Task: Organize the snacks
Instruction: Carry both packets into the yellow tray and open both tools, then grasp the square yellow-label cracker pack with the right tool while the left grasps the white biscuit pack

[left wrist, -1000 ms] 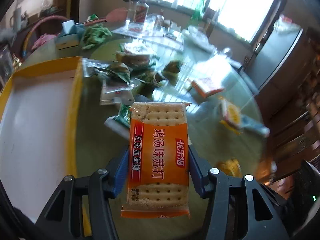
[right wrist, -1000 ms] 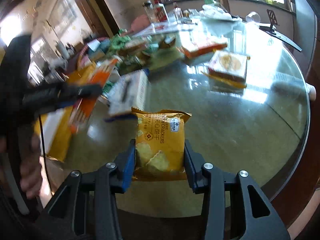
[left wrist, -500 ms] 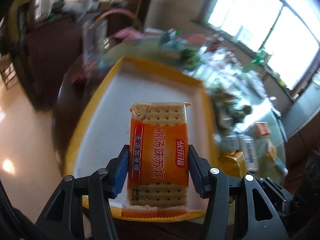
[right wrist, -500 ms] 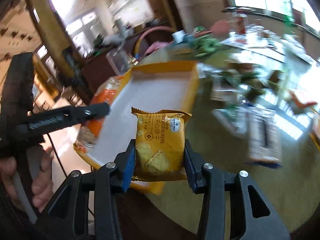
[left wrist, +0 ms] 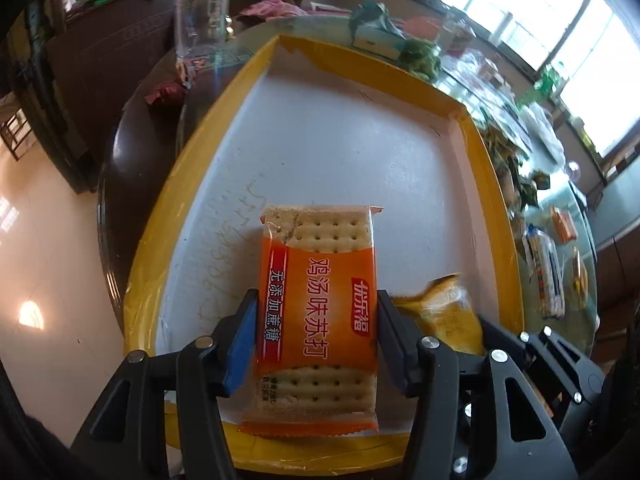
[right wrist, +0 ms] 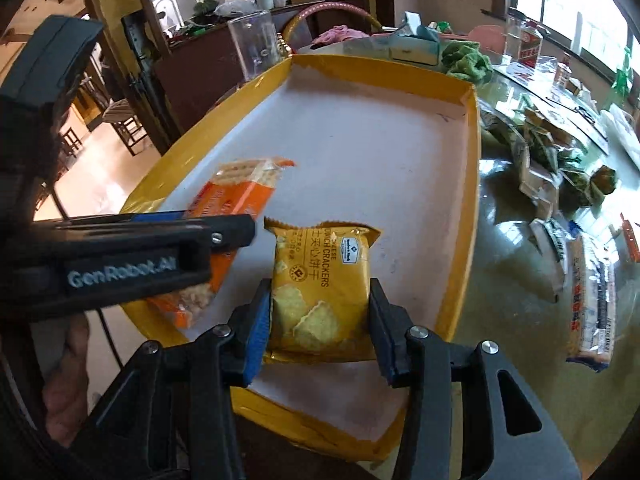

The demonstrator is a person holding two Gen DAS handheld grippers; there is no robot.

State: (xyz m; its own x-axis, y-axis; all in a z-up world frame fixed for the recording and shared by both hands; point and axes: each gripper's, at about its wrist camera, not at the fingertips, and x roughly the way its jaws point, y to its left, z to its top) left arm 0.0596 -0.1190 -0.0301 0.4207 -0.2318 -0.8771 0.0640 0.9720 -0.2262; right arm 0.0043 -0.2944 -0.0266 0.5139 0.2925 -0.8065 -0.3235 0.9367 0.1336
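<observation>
My left gripper (left wrist: 312, 336) is shut on an orange soda cracker pack (left wrist: 318, 308) and holds it over the near end of a yellow-rimmed white tray (left wrist: 352, 144). My right gripper (right wrist: 318, 320) is shut on a yellow cheese cracker pack (right wrist: 320, 292), also over the tray's (right wrist: 380, 136) near end, just right of the left gripper (right wrist: 236, 232). The orange pack (right wrist: 236, 196) shows in the right wrist view and the yellow pack (left wrist: 444, 316) in the left wrist view. The tray floor is bare.
Several loose snack packs (right wrist: 560, 168) lie on the glass table (right wrist: 520, 264) right of the tray, with a long cracker sleeve (right wrist: 594, 300) nearest. A clear glass (right wrist: 256, 44) stands at the tray's far left corner. A green cloth (right wrist: 468, 60) and bottles sit behind.
Both grippers have swung left from the snack pile to above the tray's near end, each still holding its pack. The tray now fills both views.
</observation>
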